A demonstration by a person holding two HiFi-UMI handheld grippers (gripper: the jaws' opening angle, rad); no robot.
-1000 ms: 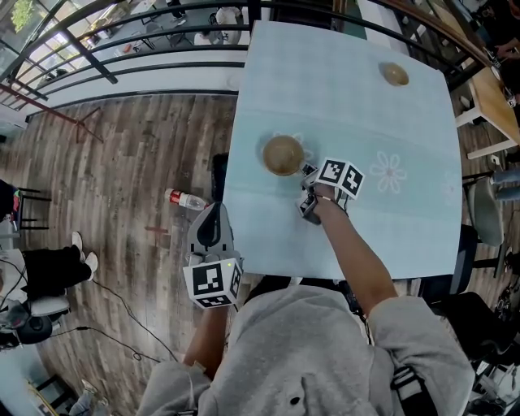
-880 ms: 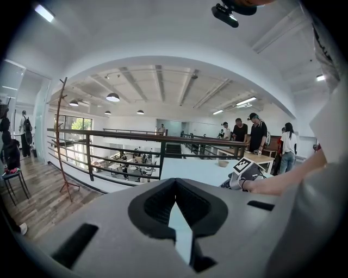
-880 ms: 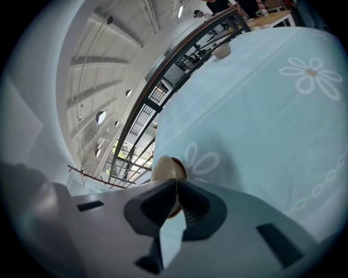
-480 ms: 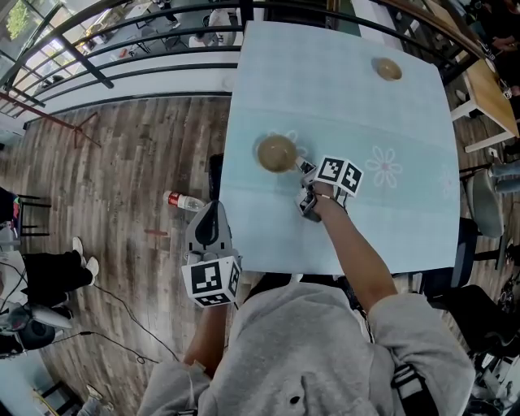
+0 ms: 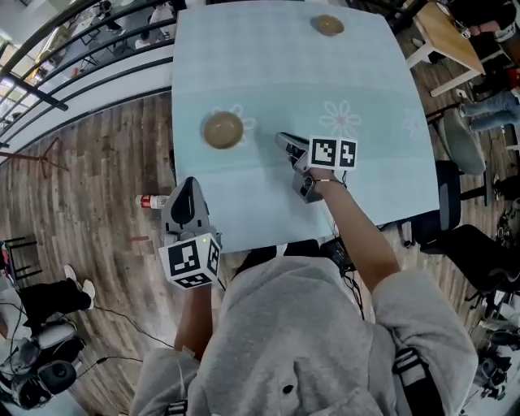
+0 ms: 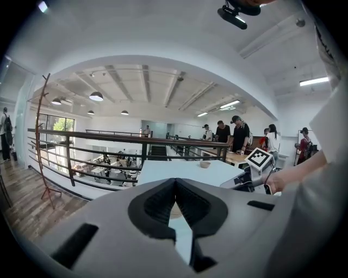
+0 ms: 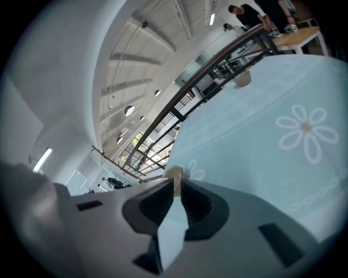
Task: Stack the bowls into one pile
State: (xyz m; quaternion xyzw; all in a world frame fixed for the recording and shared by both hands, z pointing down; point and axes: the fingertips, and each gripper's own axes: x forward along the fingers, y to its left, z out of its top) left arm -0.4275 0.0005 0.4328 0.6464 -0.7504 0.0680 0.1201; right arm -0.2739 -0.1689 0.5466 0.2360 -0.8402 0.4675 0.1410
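Observation:
Two tan bowls stand apart on the pale blue table [image 5: 268, 73]: a near bowl [image 5: 223, 129] at the left and a far bowl [image 5: 327, 25] by the far edge. My right gripper [image 5: 281, 139] hovers over the table just right of the near bowl, clear of it. Its jaws are opening with nothing between them. In the right gripper view the near bowl [image 7: 174, 175] shows beyond the jaw tips and the far bowl [image 7: 243, 79] further off. My left gripper [image 5: 188, 185] is shut and empty, held off the table's near left corner.
A plastic bottle [image 5: 153, 201] lies on the wood floor left of the table. A railing [image 5: 89, 77] runs past the table's left side. Chairs [image 5: 461, 142] stand at the right, and several people [image 6: 228, 133] stand by a wooden table beyond.
My right gripper has drawn back from the near bowl's rim, lifted and parted its jaws. The left gripper has shifted slightly. The head view has swung, so the table sits further left and higher.

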